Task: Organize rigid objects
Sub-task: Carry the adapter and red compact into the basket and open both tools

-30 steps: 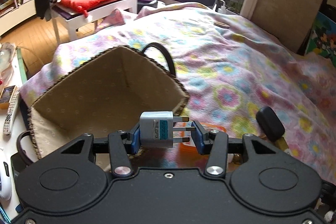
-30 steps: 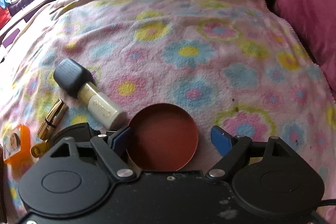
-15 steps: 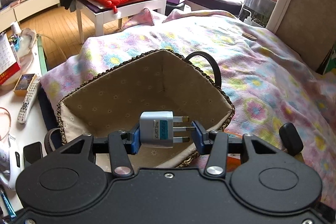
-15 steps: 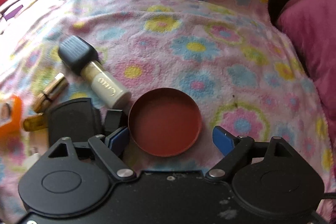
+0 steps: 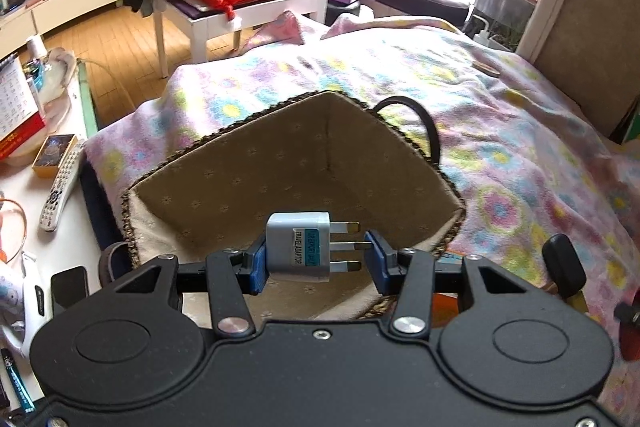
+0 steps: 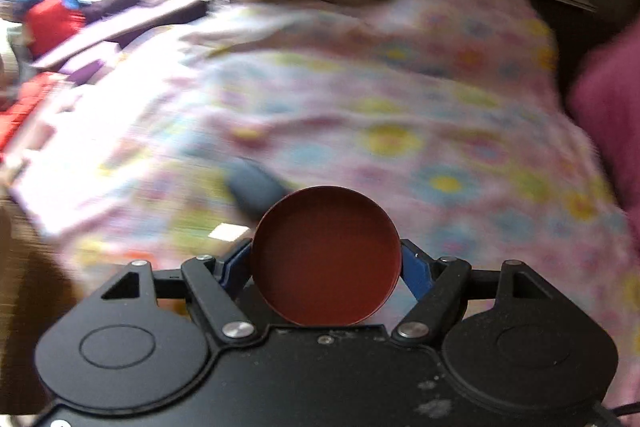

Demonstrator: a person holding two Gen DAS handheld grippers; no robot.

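Left gripper [image 5: 318, 255] is clamping a white travel adapter [image 5: 298, 247], blue label facing the camera, three flat metal prongs sticking out to the right. Its long axis is running left to right across the jaws, roughly level. The adapter is hanging over the near part of a fabric-lined basket [image 5: 248, 183], above its open mouth; the basket's braided rim is sitting wide on all sides, with a dark loop handle [image 5: 420, 123] on the far right rim. The floral blanket [image 5: 500, 155] is spreading far and right of the basket.

Right gripper [image 6: 326, 273] has just been closing and is now gripping a round red-brown tin lid [image 6: 326, 255] by its rim, both blue pads [image 6: 414, 273] touching its sides. The lid's hollow face is turned toward the camera. It is being held up off the blanket, which is blurred behind it. A dark object lying past the lid is too smeared to identify.
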